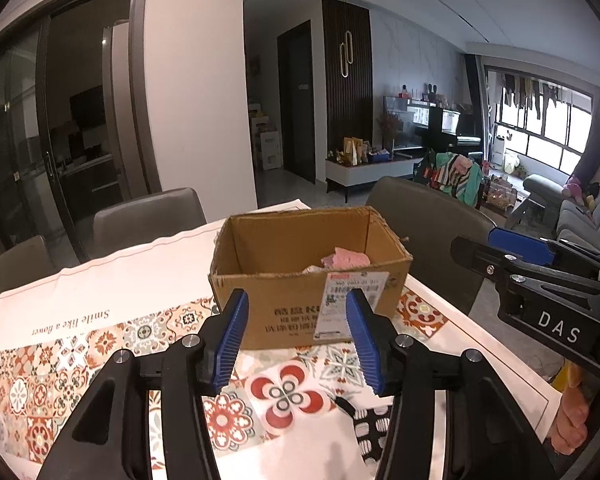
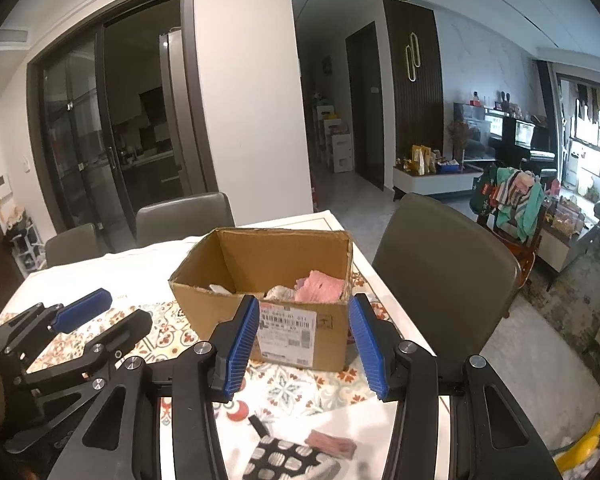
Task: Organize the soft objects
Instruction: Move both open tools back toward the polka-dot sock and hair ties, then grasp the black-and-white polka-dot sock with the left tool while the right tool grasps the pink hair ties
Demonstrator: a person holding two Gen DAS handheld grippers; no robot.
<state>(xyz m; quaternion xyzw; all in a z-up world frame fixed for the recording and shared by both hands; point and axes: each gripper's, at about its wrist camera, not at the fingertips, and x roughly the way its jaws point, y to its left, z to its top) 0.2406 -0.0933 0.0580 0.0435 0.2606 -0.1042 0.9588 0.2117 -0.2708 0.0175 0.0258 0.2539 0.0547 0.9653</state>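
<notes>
An open cardboard box (image 1: 300, 276) (image 2: 284, 320) stands on the patterned tablecloth. Inside it lie a pink cloth (image 1: 346, 258) (image 2: 320, 286) and a pale cloth (image 2: 280, 292). My left gripper (image 1: 298, 342) is open and empty, just in front of the box; it also shows at the left of the right wrist view (image 2: 108, 314). My right gripper (image 2: 304, 344) is open and empty before the box, and shows at the right of the left wrist view (image 1: 500, 246). A black-and-white patterned cloth (image 1: 370, 426) (image 2: 284, 460) and a small pink cloth (image 2: 332, 444) lie on the table below the grippers.
Grey chairs stand behind the table (image 1: 148, 216) and at its right side (image 2: 444, 264). The table's right edge (image 1: 512, 364) is near the right gripper. A yellow object (image 2: 588, 436) lies low at the right.
</notes>
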